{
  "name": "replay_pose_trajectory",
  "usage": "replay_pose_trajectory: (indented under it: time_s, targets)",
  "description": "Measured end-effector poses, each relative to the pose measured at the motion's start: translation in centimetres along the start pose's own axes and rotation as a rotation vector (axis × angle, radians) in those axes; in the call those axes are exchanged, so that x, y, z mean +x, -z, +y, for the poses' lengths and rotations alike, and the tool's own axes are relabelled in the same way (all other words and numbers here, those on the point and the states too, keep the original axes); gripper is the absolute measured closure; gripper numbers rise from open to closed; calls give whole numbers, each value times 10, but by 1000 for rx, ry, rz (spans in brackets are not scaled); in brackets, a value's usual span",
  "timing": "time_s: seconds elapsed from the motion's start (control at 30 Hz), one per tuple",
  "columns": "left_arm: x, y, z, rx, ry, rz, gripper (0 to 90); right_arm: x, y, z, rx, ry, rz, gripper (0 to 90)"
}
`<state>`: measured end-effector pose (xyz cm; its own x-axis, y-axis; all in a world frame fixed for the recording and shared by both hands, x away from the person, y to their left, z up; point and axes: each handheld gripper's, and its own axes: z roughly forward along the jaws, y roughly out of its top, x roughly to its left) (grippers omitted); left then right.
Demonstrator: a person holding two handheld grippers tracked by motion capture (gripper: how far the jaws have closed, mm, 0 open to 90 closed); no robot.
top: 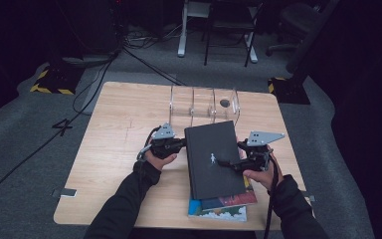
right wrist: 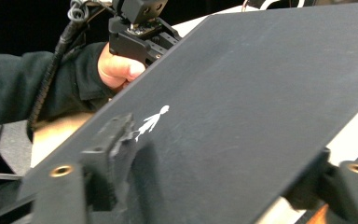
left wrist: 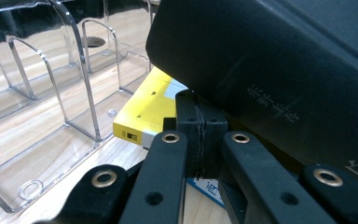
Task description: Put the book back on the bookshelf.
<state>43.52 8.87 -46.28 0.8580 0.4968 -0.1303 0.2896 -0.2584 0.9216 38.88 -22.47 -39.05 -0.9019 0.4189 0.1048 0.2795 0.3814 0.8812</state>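
A: Where is the black book at this moment?

B: At centre frame in the high view, lifted at an angle off a small stack, a yellow book and another below it, near the table front edge. In the left gripper view its spine slopes from upper left to lower right, above the yellow book.

A: State of each claw?

B: The left gripper sits at the book's left edge. Its jaws are together, pads pressed pad to pad, with the book's spine lying against them rather than between them. The right gripper straddles the right edge: one jaw lies on the cover near the white figure, the other below the far edge. Whether its pads already press the book cannot be told.

A: Which way does the book run?

B: Its long axis runs from lower frame to upper frame in the high view, the far end pointing at the clear rack, cover up.

A: Progress?

B: Judged early to middle. The book is raised off the stack and aimed at the rack, but it stands in no slot yet. Carrying it over, turning it upright and slotting it remain. The rack holds no books.
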Motion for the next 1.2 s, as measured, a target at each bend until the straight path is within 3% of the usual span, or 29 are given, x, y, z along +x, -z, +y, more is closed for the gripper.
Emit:
replay_pose_trajectory:
  time_s: [0.23, 0.43, 0.57, 0.67, 0.97, 1.2]
  targets:
    - [-3, 1, 0, -6, -22, 19, 896, 2, 5, 17, 42, 55, 27, 351]
    - [-6, 4, 3, -26, -24, 10, 897, -2, 2, 15, 53, 34, 55, 355]
    - [-15, 7, 10, -24, -33, 4, 898, 0, 6, 18, 38, 18, 107, 497]
    - [-25, 12, 20, -6, -54, 14, 898, 11, 15, 27, 14, 43, 166, 620]
    - [-37, 23, 31, -50, -43, -9, 899, 29, 25, 37, 14, 72, 165, 681]
    - [-56, 44, 61, -100, -78, -4, 900, 43, 41, 45, -52, 90, 185, 767]
